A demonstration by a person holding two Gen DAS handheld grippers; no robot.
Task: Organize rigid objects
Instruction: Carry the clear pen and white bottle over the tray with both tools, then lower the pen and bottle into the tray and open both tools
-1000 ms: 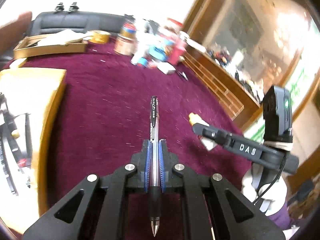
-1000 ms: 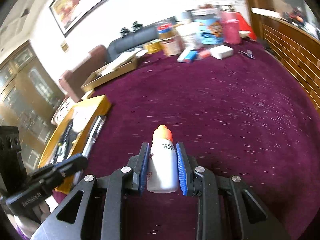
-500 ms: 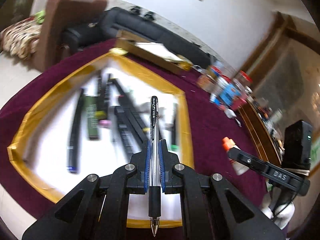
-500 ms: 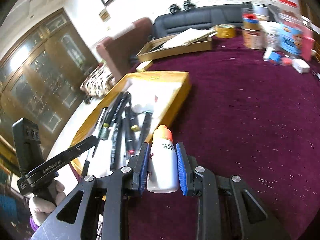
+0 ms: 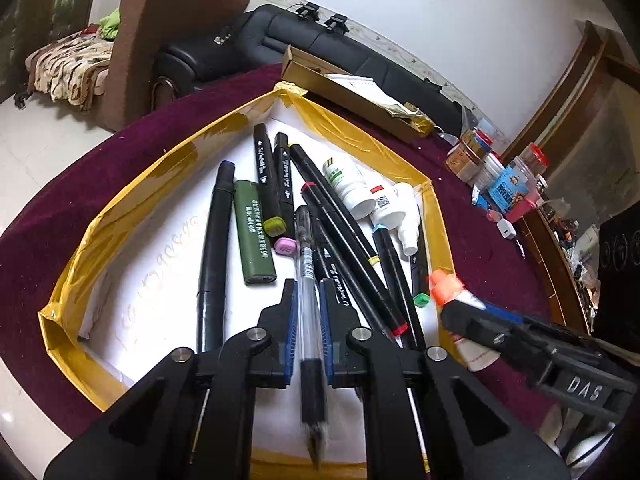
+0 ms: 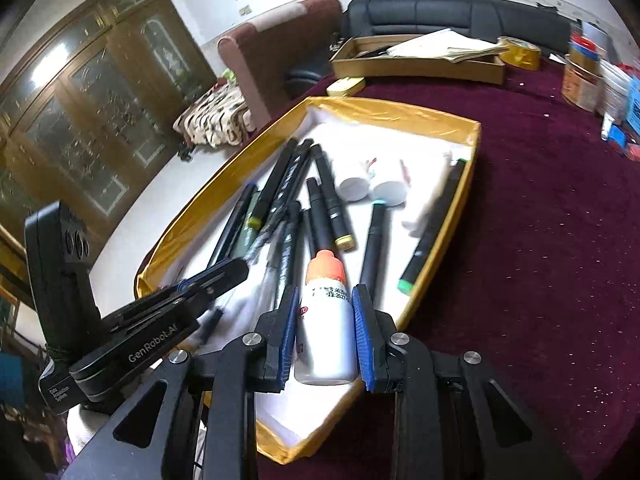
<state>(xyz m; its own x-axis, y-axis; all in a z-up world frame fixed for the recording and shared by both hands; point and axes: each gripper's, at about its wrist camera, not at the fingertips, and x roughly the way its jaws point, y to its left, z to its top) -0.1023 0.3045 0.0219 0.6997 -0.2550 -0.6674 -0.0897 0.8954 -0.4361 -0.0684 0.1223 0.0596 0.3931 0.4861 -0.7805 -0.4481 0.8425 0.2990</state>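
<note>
Your left gripper [image 5: 308,300] jaws just opening, pads off blurred pen [image 5: 310,300]; tip smeared. Your right gripper [image 6: 324,320] clamps white bottle [image 6: 326,336]; label partly hidden. Both over tray [image 5: 76,264].

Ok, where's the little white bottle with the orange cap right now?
The white bottle is clamped in the right gripper, low centre in the right wrist view, hanging over the near end of the gold-edged tray beside the black markers.

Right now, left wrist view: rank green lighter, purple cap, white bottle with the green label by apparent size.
1. Green lighter
2. White bottle: close to the lighter in bulk and farther off, so unsure.
3. Purple cap
</note>
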